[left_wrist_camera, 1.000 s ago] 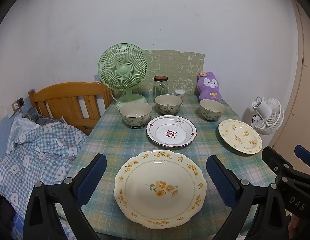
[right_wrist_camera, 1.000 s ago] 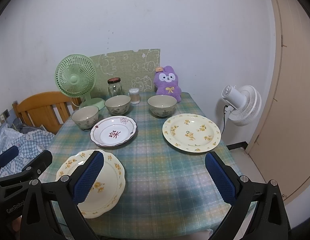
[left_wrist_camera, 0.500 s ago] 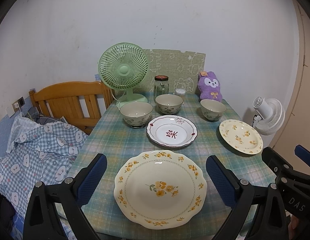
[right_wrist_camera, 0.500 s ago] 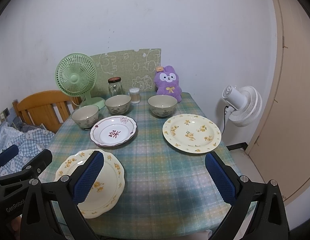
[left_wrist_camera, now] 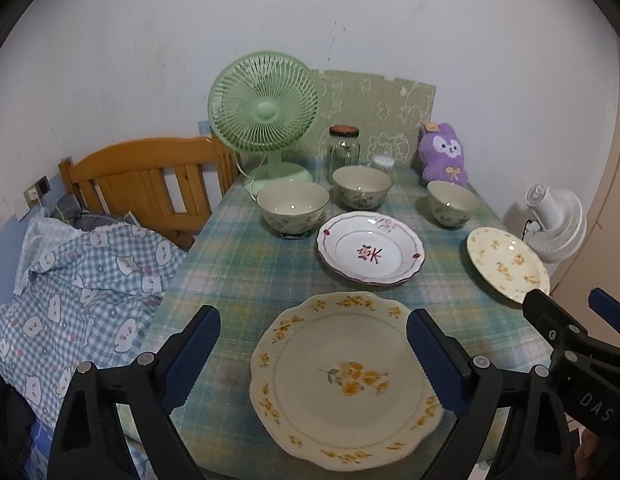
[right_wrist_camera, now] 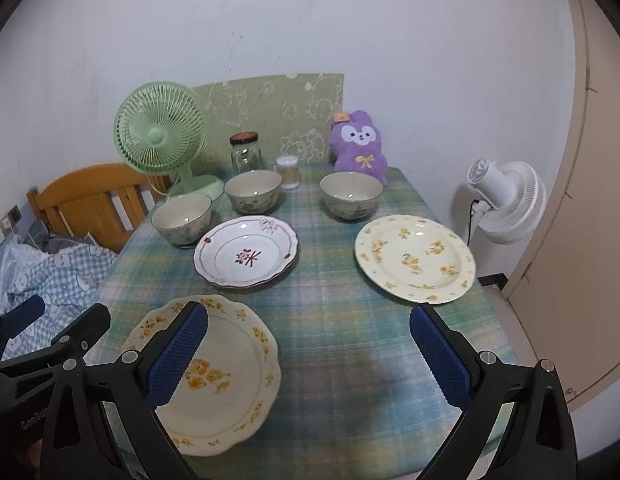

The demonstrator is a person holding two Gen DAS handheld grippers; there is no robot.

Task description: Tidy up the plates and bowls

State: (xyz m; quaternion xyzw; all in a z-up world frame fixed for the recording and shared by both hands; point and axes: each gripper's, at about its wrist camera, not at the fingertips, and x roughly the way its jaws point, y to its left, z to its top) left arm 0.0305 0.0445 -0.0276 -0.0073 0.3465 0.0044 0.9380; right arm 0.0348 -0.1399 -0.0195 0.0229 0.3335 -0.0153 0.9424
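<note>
Left gripper (left_wrist_camera: 314, 354) jaws wide, closing, over scalloped cream yellow-flowered plate (left_wrist_camera: 346, 380) at table's (left_wrist_camera: 237, 264) near edge, untouched, right gripper (right_wrist_camera: 310, 354) open, empty.

Both wrist cams sit low at the table's (left_wrist_camera: 237, 264) near edge, tilted down, facing the far wall. Left cam sits left of right cam. Shared: scalloped plate (left_wrist_camera: 346, 376) (right_wrist_camera: 221, 376), bowls.

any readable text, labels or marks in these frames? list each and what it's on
"DAS": white letters on the right gripper body, seen from the left wrist view.
Pale lettering on the left gripper body: too blurred to read.
Red mark at the centre of the white plate: a motif, not legible.
Nothing else.
</note>
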